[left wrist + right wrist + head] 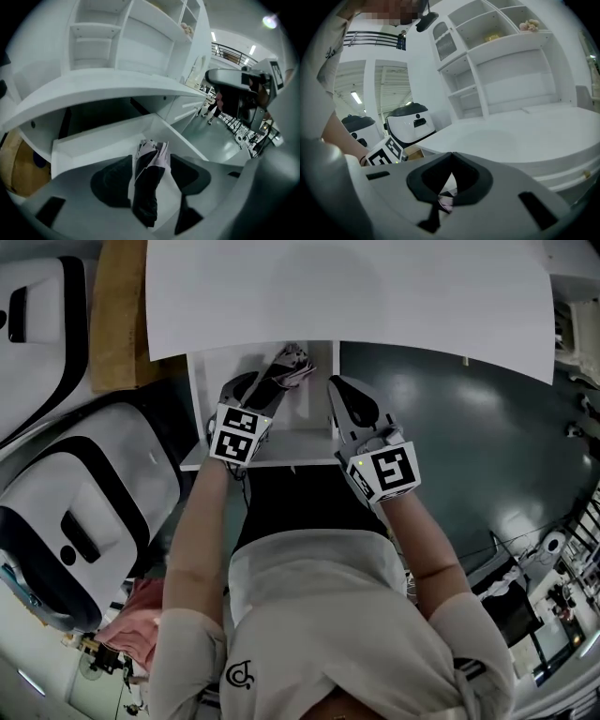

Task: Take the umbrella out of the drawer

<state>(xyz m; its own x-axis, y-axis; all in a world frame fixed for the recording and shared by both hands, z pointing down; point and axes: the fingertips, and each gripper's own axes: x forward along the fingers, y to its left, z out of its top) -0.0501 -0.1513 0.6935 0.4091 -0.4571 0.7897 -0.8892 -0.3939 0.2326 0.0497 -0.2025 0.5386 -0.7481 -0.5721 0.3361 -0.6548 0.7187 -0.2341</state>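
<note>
Two grippers at the open drawer [199, 390] under the desk [347, 296]. Umbrella [292, 367] is in the drawer, lying folded on its floor.

Left gripper [261, 390]: jaws spread, angled down into the drawer. Left gripper view has the umbrella [149, 183] lying between the pads, dark cloth with lilac folds at the far end. A thin white gap shows on each side, so no pinch.

Right gripper [342, 390]: at the drawer's right edge. Right gripper view shows its jaws [450, 154] pressed together at the tips with nothing gripped. Only a scrap of the umbrella [445, 202] shows through the hole below the tips.

View differences:
- Head view alone gives both grippers and the drawer in one shot.
- Left gripper view alone shows the drawer's inside [103, 140].
- Right gripper view alone shows the left cube [385, 155], the shelves [506, 70] over the desk and a white-and-black machine [408, 123] behind.
</note>
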